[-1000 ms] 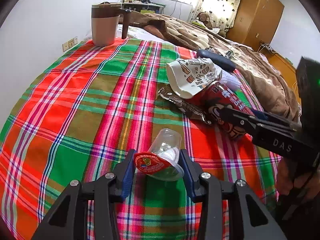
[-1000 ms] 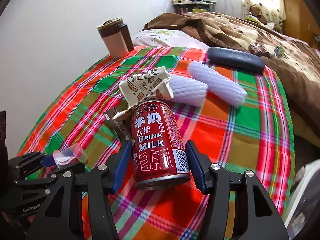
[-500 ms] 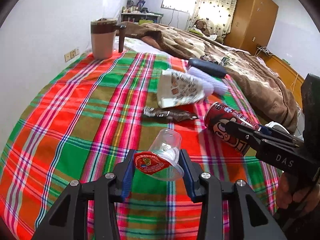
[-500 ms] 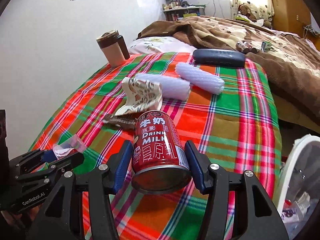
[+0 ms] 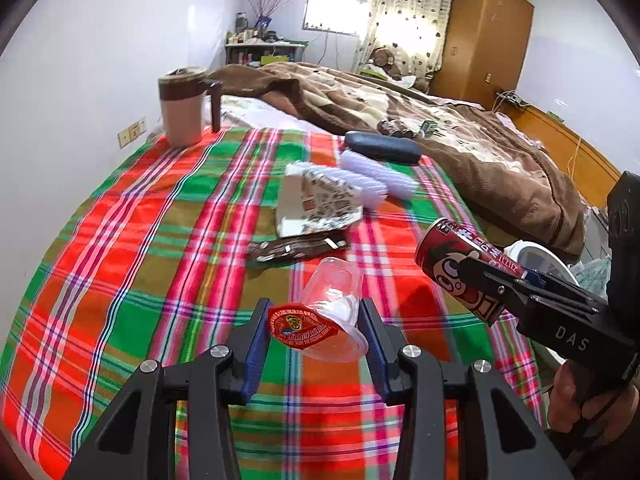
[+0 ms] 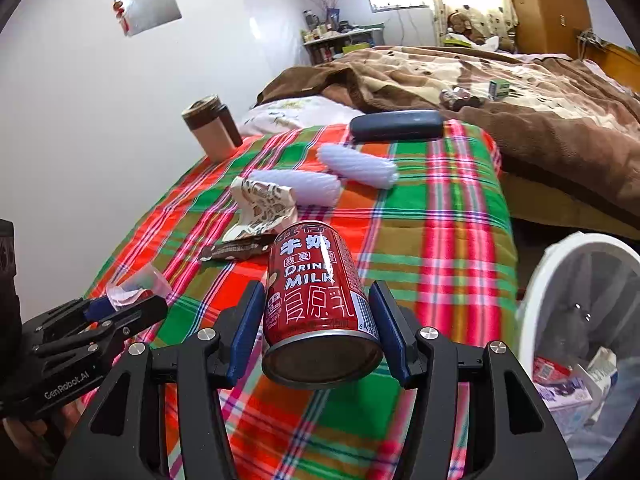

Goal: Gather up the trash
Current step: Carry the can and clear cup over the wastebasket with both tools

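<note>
- Bed (image 5: 152,240) covered by a red-and-green plaid cloth (image 5: 120,280).
- Lying on the cloth: a printed paper wrapper (image 5: 316,204), a dark foil wrapper (image 5: 296,249), two white foam sleeves (image 6: 356,164), a dark case (image 5: 382,147), a brown mug (image 5: 182,106).
- Brown blanket (image 5: 480,160) beyond.

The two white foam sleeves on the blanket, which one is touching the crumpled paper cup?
The nearer foam sleeve: its end meets the crumpled paper cup. The farther foam sleeve lies apart, beside the dark case.
</note>
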The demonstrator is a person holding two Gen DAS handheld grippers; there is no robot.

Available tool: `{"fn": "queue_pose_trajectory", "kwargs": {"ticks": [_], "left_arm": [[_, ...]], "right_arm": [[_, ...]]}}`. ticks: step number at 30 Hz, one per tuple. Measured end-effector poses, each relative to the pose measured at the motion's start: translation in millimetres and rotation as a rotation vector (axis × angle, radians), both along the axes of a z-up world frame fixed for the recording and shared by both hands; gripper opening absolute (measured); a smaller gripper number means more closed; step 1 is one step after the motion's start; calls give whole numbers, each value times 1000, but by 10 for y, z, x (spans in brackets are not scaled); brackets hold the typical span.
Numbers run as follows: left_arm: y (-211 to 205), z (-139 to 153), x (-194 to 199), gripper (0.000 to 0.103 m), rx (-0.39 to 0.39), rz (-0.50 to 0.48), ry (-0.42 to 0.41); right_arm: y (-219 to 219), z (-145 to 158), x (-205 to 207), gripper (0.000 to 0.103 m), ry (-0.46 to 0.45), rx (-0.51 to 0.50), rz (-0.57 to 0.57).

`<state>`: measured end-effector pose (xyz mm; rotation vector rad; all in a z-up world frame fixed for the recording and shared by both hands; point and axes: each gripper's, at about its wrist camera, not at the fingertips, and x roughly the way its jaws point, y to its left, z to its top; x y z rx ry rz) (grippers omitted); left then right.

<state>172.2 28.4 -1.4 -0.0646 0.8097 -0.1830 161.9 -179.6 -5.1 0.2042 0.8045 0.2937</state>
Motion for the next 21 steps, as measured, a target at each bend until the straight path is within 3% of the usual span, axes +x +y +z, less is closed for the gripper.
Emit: {"fn": "queue_pose_trajectory", "kwargs": {"ticks": [21], "left_arm": [[-1025,297,-126,43,17,-179,-74]], "right_arm": [[-885,177,-414,56,-70,11,-208]]}}
